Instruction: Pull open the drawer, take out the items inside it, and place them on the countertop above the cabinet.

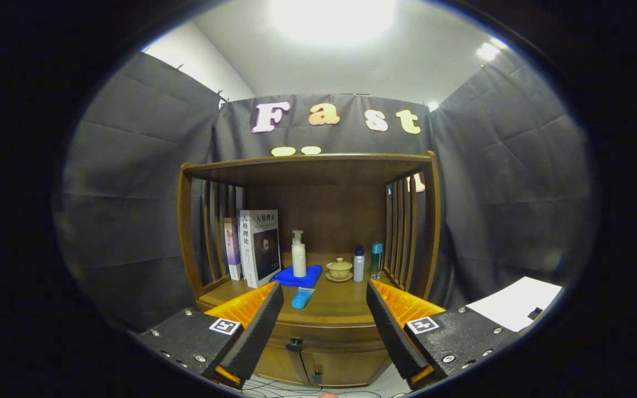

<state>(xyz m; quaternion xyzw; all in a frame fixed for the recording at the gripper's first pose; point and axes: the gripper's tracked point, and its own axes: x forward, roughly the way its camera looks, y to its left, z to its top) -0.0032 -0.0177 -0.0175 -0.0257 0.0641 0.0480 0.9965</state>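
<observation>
— What is the gripper view showing?

— I'm holding my gripper (324,309) with its fingers spread apart, gripping nothing. Between them sits the shut brown wooden drawer (327,334) with its small dark knob (295,344), under the countertop (340,307).

— Any risk?

— I'm thinking the tiny knob could slip free, or lifted items could topple the white pump bottle (298,255).

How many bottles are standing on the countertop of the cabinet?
3: a white pump bottle on the blue cloth, and two small bottles right of the lidded cup. The open gripper hides none.
</observation>
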